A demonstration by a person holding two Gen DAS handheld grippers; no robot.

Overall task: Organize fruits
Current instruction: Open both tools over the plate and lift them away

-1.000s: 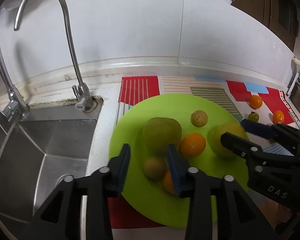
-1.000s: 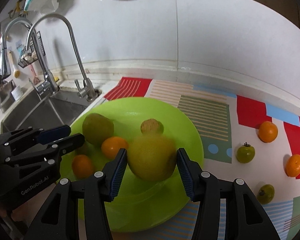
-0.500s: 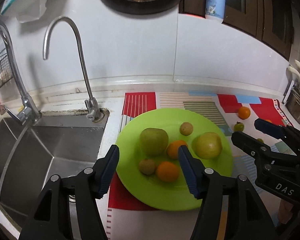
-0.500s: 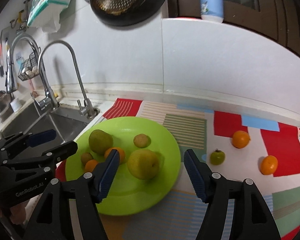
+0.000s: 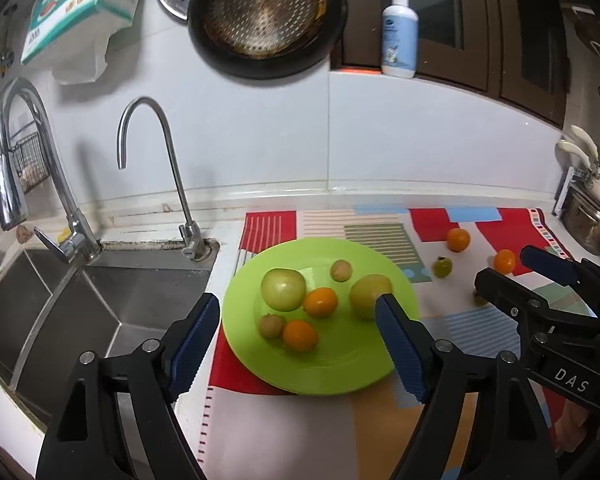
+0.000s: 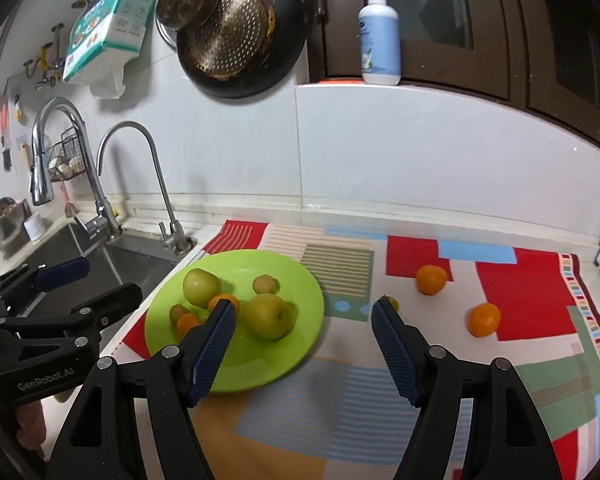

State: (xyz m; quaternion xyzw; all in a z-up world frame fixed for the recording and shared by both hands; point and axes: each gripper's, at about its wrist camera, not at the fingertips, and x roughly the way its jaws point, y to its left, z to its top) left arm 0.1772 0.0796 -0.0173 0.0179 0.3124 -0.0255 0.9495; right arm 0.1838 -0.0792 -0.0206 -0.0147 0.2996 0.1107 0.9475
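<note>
Left wrist view: left gripper (image 5: 300,344) is hovering at lower centre, jaws spread wide, gripping nothing. Green plate (image 5: 352,364) is sitting mid-frame on the patterned mat (image 5: 284,428), carrying two pale green fruits, two oranges and two small brownish fruits. Right gripper (image 5: 512,276) is showing at right edge, jaws parted, empty. Sink (image 5: 100,312) is lying at left.

Right wrist view: right gripper (image 6: 304,340) is hanging at lower centre, jaws wide, empty. Plate is sitting left of centre. Two loose oranges (image 6: 431,279) are lying right of centre on the mat, well apart from the plate; a small green fruit (image 6: 392,302) is peeking beside the right finger.
</note>
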